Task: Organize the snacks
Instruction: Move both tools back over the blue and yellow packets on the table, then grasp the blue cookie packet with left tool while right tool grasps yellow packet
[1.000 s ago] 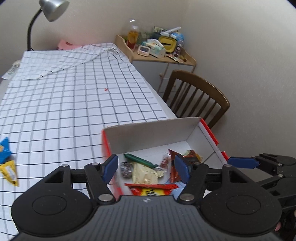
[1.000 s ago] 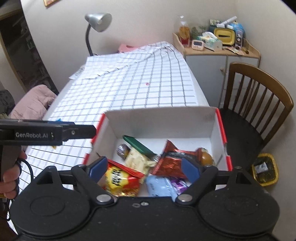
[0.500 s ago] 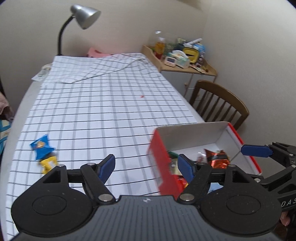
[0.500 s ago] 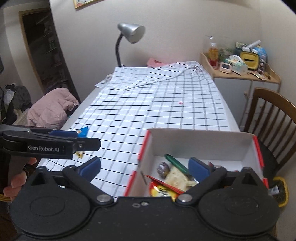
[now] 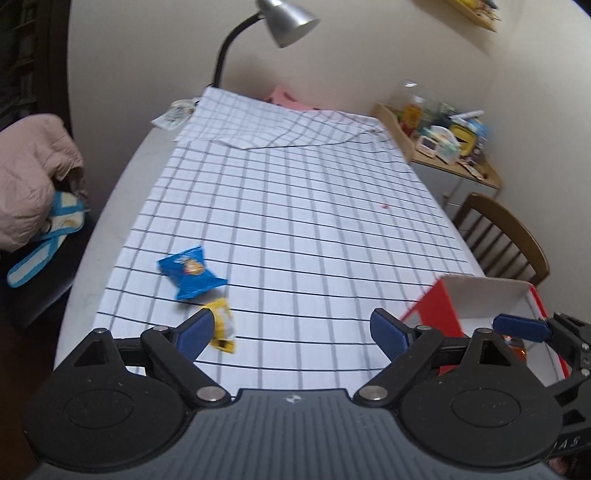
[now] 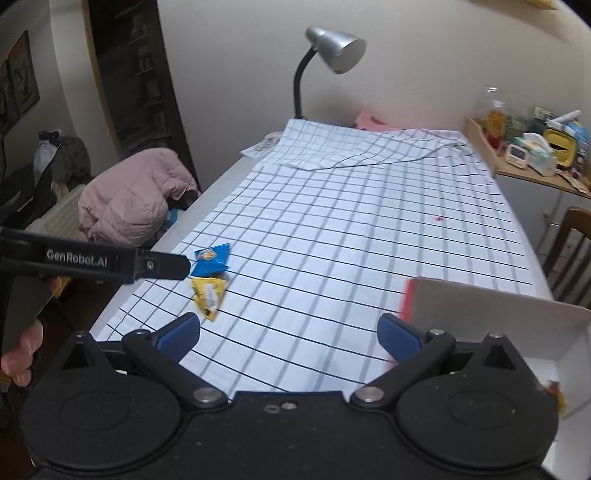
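A: Gripper state?
B: Left gripper [image 5: 291, 330] has just been spread wide, nothing held. Right gripper [image 6: 290, 334] is spread too, empty.
A: Snacks?
B: Blue packet [image 5: 190, 271] and yellow packet [image 5: 221, 325] are seen left of the box [image 5: 476, 299], well apart from it.

Your left wrist view sits low over the near table edge, tilted down along the checked cloth [image 5: 295, 206] toward the lamp [image 5: 288, 18], your right wrist view just beside it, same heading, both sharing the blue packet [image 5: 190, 271] [image 6: 212, 260], the box [image 5: 480, 299] [image 6: 491, 310].
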### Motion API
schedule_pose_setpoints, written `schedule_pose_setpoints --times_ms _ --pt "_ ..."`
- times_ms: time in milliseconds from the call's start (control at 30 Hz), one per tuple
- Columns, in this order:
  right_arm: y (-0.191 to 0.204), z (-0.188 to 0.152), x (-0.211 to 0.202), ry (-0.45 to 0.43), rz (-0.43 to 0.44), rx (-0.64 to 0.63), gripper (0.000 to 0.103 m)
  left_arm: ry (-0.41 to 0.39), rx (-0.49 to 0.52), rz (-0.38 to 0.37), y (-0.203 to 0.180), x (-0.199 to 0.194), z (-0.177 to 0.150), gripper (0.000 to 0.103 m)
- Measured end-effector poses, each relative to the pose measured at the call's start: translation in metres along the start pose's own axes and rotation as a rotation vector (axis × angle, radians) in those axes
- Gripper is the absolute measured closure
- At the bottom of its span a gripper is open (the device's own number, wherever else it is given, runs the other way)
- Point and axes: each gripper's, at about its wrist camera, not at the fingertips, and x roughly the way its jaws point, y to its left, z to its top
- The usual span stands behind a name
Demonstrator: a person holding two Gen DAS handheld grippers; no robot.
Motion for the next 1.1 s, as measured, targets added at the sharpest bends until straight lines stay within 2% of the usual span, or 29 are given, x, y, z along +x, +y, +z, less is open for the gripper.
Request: schedule_pose_setpoints --times_ms 133,333,633,800,1000,1100 --pt "0.018 0.010 0.031 0.025 0.009 -0.037 0.000 0.014 -0.057 0.068 0.034 0.018 0.013 0.011" --pt "0.032 0.019 0.080 0.075 0.011 -0.031 0.002 0.051 -0.079 0.151 0.071 0.052 0.032 0.011" --pt "0.058 0.027 0.141 0.183 0.142 -0.135 0.005 0.177 -0.064 0.148 0.097 0.108 0.049 0.011" --pt "0.067 0.032 0.174 0.248 0.171 -0.160 0.012 0.236 -0.089 0.166 0.107 0.138 0.059 0.011" --pt "0.077 0.031 0.203 0.282 0.214 -0.150 0.015 0.305 -0.120 0.165 0.114 0.171 0.065 0.011" --pt "0.083 0.028 0.214 0.294 0.212 -0.169 0.022 0.322 -0.146 0.180 0.118 0.182 0.064 0.011"
